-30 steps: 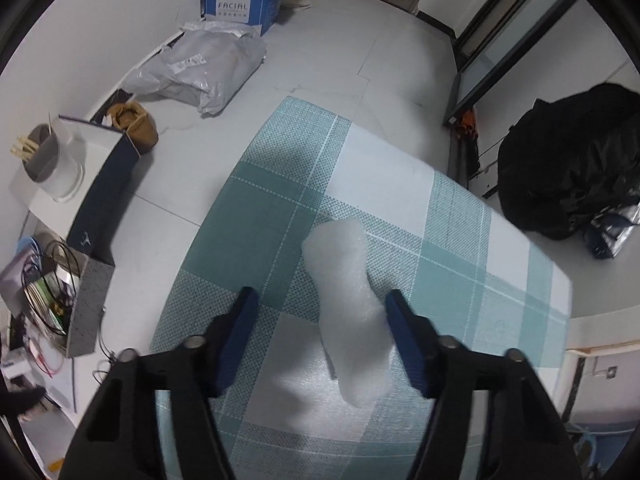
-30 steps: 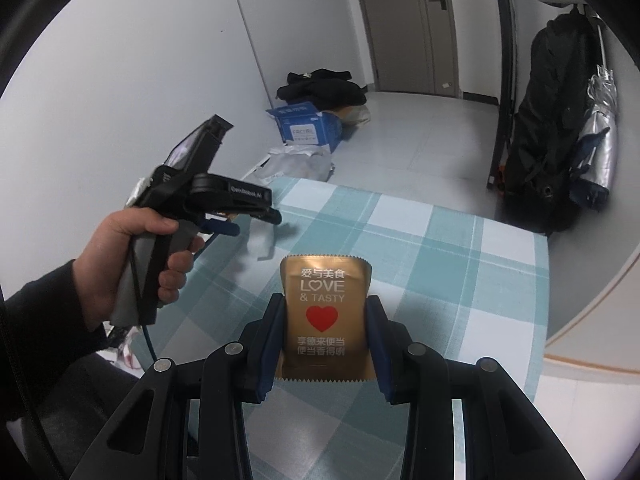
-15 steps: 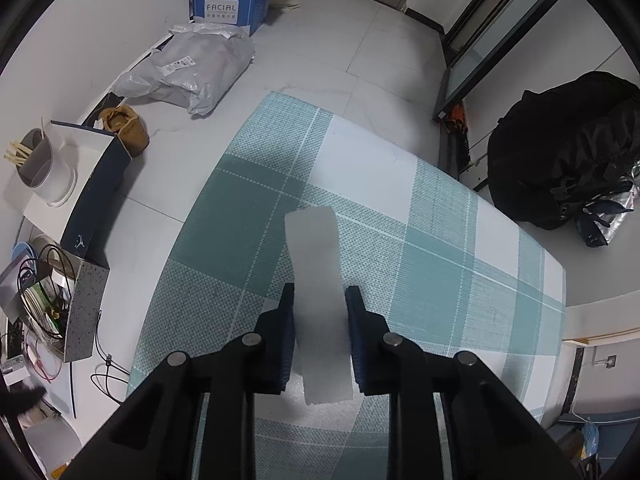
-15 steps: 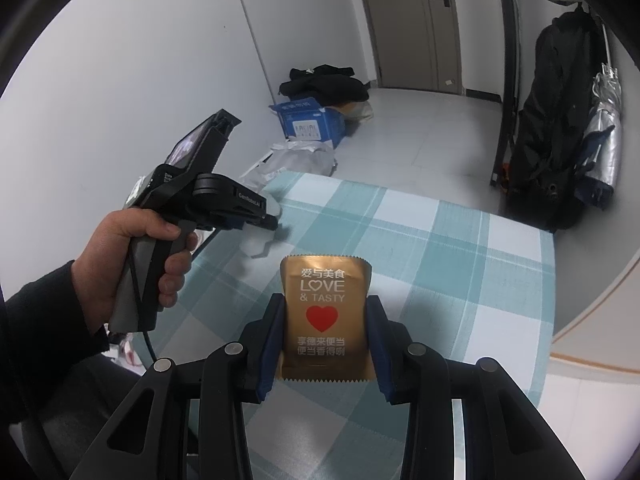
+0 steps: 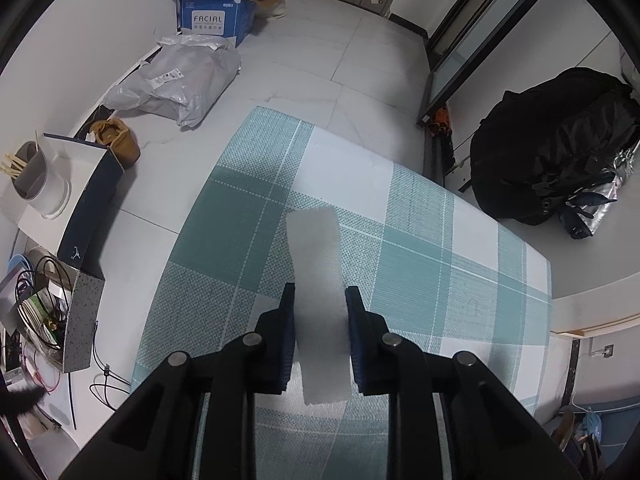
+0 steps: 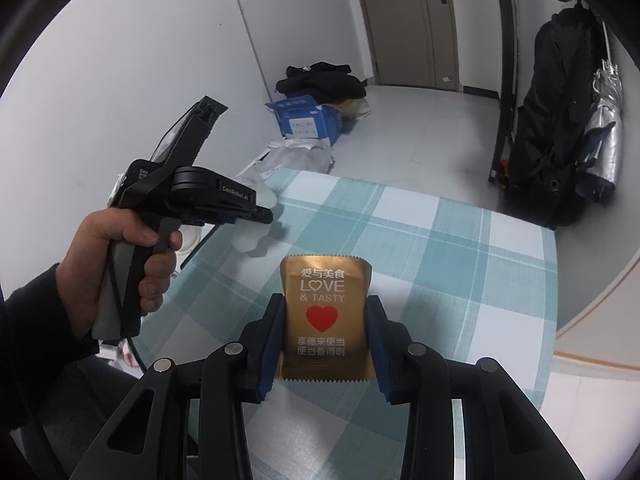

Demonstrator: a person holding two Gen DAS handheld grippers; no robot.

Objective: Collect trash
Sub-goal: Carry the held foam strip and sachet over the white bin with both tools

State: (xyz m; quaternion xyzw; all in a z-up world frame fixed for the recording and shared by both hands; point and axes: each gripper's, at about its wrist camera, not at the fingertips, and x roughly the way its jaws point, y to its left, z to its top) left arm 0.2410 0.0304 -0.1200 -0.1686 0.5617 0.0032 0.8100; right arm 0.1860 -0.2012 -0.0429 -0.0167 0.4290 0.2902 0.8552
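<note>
White foam, a flat translucent strip (image 5: 318, 300), is sitting pinched between the blue pads of the left gripper (image 5: 319, 304), which is clamping it by both long edges and holding it lifted above the teal-and-white checked table (image 5: 460, 256); from the other side, the same strip is showing as a pale scrap poking out under the black body of the left gripper (image 6: 256, 216), with the person's left hand (image 6: 120, 276) wrapping its handle off the table's left edge. The right gripper (image 6: 326, 320) is squeezing a gold snack packet (image 6: 327, 320) printed with "LOVE & TASTY" and a red heart, its jaws pressing on the packet's two sides and keeping it upright over the near part of the checked cloth. Beyond the table, on the pale tiled floor, a blue carton marked FACIAL (image 5: 214, 14) is standing open, with a crumpled grey plastic bag (image 5: 176, 80) lying just in front of it and a brown shoe (image 5: 116, 142) near the wall. A bulky black backpack (image 5: 556, 144) is leaning against the wall on the far right.
</note>
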